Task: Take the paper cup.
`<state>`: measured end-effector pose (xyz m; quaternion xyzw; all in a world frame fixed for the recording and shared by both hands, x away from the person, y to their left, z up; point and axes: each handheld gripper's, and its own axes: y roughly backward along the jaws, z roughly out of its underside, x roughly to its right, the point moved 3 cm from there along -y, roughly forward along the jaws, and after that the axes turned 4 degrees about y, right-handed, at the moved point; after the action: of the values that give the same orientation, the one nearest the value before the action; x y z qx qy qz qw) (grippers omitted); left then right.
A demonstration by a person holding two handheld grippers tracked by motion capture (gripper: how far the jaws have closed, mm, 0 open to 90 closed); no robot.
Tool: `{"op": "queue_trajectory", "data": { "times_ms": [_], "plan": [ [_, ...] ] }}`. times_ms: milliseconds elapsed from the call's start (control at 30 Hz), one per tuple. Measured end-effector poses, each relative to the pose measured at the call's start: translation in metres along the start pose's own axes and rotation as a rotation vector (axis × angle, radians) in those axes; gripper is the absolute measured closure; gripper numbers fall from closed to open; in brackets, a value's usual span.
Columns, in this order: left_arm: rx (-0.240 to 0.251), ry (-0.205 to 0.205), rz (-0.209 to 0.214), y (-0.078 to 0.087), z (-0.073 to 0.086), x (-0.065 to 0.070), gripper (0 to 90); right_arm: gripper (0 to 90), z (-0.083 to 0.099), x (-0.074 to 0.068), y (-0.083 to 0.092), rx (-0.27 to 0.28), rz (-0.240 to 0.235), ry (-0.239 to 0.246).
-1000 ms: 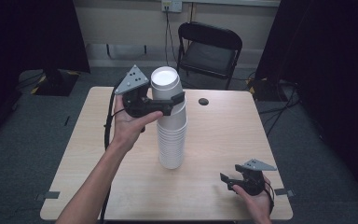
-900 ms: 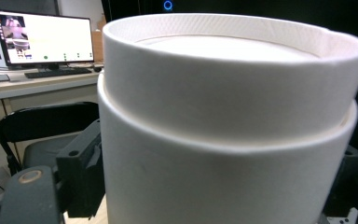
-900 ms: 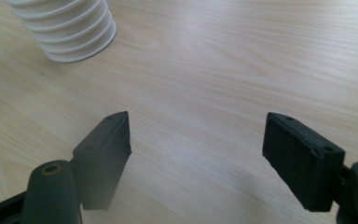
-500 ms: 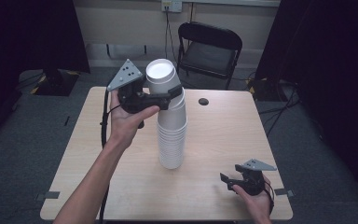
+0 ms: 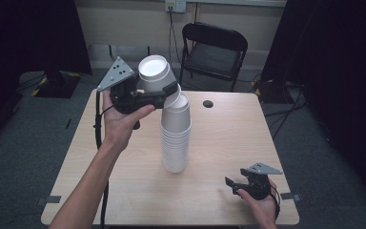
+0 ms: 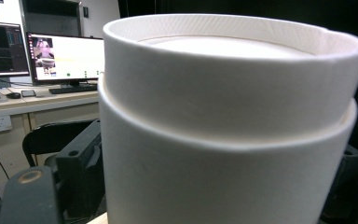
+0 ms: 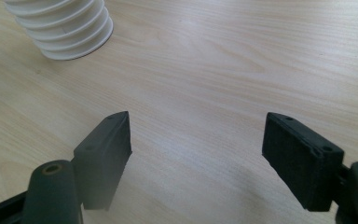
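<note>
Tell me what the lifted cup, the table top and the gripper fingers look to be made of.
Lifted cup: looks like white foam or thick paper, matte, with a faintly textured inner rim in the left gripper view; which one is unclear.
Table top: pale wood-grain surface, probably laminate, with a soft sheen.
Fingers of the right gripper: black, matte, apparently moulded plastic with small round recesses.

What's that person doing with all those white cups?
A person is working with a gripper in each hand. The left gripper is clamped on the top cup and holds it tilted, partly pulled off the tall stack of white cups standing upside down on the wooden table. The right gripper rests near the table's front edge, jaws open and holding nothing.
</note>
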<state>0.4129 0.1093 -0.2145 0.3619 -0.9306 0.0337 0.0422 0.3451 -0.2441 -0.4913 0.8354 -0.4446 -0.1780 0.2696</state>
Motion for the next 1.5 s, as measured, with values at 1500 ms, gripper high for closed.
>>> {"op": "queue_trajectory", "data": {
  "times_ms": [1500],
  "plan": [
    [-0.159,0.099,-0.131,0.086,0.122,-0.035,16.1,23.8,-0.001,-0.009,0.000,-0.004,-0.010,0.034]
  ]
}}
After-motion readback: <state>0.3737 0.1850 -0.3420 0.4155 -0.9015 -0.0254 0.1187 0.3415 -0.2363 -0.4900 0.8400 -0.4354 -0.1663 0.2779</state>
